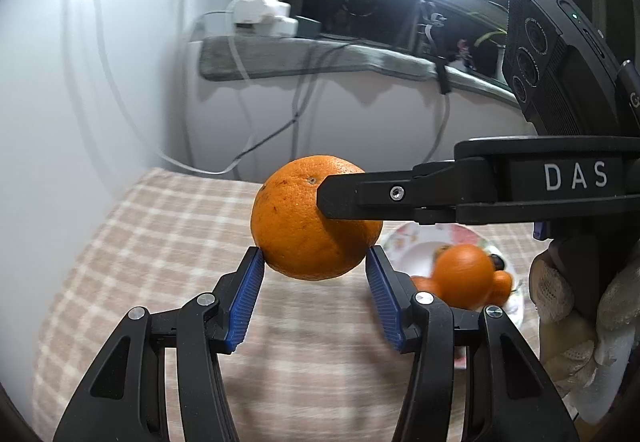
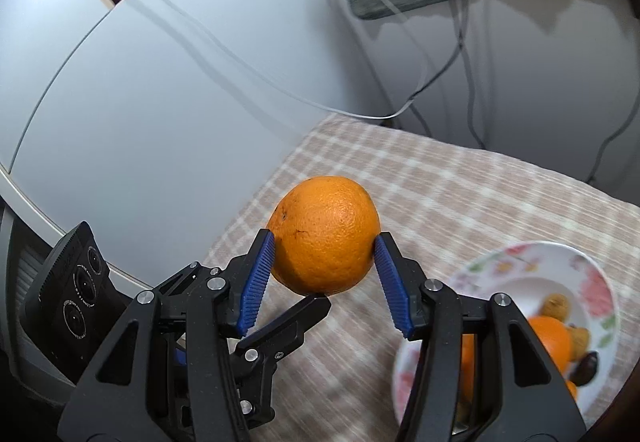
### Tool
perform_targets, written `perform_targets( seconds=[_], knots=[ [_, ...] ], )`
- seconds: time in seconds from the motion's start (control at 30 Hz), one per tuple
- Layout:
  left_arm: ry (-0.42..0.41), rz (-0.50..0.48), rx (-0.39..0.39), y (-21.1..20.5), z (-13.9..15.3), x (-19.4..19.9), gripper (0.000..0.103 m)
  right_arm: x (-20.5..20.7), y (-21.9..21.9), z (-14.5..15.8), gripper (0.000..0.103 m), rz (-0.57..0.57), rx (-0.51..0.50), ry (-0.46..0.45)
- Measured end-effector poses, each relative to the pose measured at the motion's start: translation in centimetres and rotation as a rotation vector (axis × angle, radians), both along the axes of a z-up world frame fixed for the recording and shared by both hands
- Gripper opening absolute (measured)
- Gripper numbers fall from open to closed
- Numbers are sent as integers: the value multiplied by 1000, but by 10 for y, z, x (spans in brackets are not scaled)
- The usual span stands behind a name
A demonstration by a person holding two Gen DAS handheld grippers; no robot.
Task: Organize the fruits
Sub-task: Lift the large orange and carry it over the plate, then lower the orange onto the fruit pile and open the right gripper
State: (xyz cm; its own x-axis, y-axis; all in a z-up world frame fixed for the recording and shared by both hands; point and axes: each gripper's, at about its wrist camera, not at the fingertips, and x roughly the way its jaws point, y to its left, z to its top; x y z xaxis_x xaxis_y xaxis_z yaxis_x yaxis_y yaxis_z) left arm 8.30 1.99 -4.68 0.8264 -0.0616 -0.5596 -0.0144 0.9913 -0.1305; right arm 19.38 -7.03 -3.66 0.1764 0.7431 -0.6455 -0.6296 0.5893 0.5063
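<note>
The orange is almost round, its stem dimple facing the left camera. Both the left gripper and right gripper clamp it together, jaws half-wide.

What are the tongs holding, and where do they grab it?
Both tongs, left and right, pinch one orange by its round sides, lifted above the checked cloth.

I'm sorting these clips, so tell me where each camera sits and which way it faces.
Left wrist: on the left gripper, looking along its fingers at the orange; the right gripper and a gloved hand show.
Right wrist: on the right gripper, facing the same orange; a left gripper finger shows below.
Shared: orange, plate, checked cloth.
</note>
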Motion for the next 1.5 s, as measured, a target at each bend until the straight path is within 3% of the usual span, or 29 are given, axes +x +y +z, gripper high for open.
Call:
perform_targets(
  seconds=[0.23,0.63,1.5],
  knots=[
    [20,-76,-9,-34,-3,11,52,7,-47,0,54,-62,-10,12],
    [77,-154,-30,-64,-14,31,52,21,-88,-15,54,-117,-27,45],
    [114,-180,-37,-64,-23,51,52,32,-94,-28,54,-129,-38,94]
  ],
)
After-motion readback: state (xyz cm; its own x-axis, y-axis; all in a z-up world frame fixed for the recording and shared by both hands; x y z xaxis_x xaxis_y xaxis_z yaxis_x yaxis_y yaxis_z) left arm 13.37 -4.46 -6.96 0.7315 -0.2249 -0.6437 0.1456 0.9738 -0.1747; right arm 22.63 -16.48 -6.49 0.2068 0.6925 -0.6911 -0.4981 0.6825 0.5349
